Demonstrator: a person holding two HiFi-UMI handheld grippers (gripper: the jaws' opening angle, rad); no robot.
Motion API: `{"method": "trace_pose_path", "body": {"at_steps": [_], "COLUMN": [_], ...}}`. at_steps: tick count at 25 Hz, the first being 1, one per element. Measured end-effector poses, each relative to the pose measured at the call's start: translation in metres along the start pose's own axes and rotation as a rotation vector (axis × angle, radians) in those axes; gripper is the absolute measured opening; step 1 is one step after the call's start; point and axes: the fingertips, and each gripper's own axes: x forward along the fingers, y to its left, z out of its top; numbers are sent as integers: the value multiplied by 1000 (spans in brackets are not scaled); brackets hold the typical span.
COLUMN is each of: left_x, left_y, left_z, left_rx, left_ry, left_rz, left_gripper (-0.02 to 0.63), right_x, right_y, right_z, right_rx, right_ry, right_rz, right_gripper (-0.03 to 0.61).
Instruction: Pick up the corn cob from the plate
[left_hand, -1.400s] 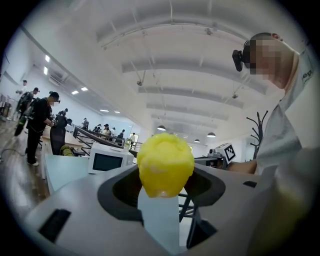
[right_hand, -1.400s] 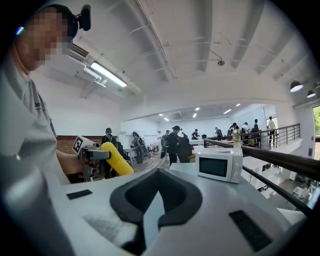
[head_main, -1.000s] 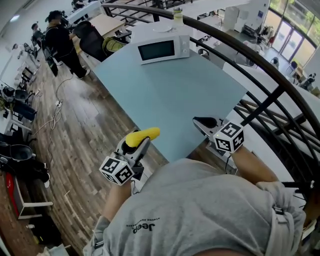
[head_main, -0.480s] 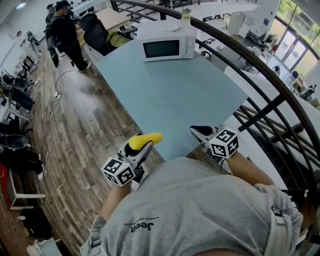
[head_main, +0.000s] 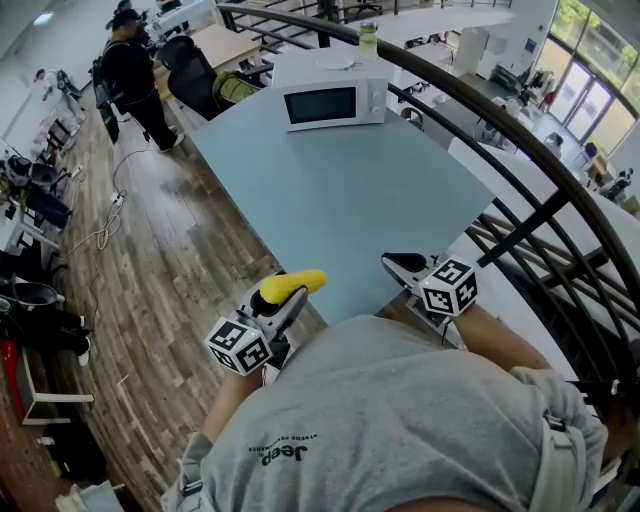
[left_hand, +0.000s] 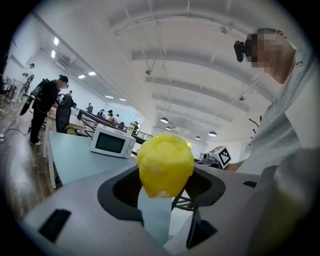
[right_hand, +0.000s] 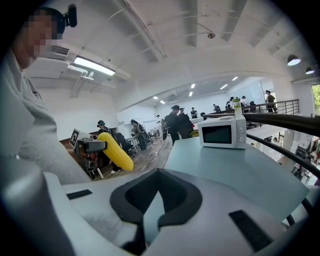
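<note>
A yellow corn cob sticks out from my left gripper, which is shut on it and held off the near left corner of the light blue table. In the left gripper view the cob's blunt end fills the space between the jaws. My right gripper hovers at the table's near edge, its jaws together with nothing between them. The right gripper view shows the cob held in the left gripper off to the left. No plate is in view.
A white microwave with a bottle on top stands at the table's far end. A dark curved railing runs along the right. A person in black stands on the wooden floor at the far left, near cables.
My right gripper has sunk a little toward the table's near edge. The left gripper keeps its hold on the corn cob and has hardly moved.
</note>
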Motion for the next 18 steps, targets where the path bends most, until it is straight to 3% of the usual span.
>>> {"method": "trace_pose_path", "body": {"at_steps": [11,18], "left_x": [4,5], "left_y": [-4,-5], "left_z": [1,1], "left_rx": [22,24], "left_ry": [10,12], "left_rz": [-12,-14], "left_gripper": [262,262], "right_x": [-9,-9], "right_y": [-11,-8], "right_z": [-4,-5], "right_rx": [-11,-7], "right_ry": [13,13], "right_rz": [-51,-39], "right_gripper": [9,9]}}
